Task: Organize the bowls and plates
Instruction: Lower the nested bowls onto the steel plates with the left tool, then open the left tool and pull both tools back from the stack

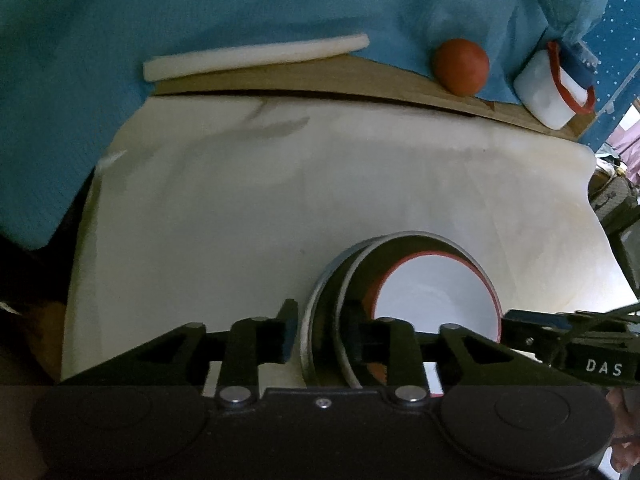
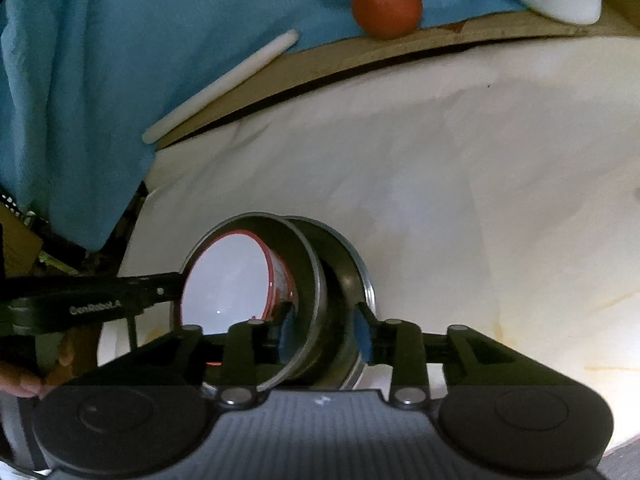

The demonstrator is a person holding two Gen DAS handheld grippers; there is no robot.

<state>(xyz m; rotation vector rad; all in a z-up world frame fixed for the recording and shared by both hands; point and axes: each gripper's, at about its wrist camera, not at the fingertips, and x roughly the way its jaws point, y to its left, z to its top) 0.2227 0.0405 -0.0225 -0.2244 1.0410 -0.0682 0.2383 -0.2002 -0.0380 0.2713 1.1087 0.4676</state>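
The nested steel bowls (image 1: 330, 284) sit on the white sheet (image 1: 280, 200) at its near edge, right under both claws, which are equally near from opposite sides. The left gripper (image 1: 322, 332) straddles the stack's left wall, one finger outside the outer bowl and one inside the inner. The right gripper (image 2: 324, 332) straddles the far wall the same way. Both claws look released: the jaws stand a little apart with the doubled steel rims between them. The pads seem just clear of the metal, though the dim view makes this uncertain. The stack is round, so no axis matters; a clean withdrawal goes straight back along the fingers.

Inside the inner steel bowl sits a white bowl with a red rim (image 1: 432, 292), empty. A tomato (image 1: 460, 66) and a white tub (image 1: 552, 88) stand well apart at the far edge.
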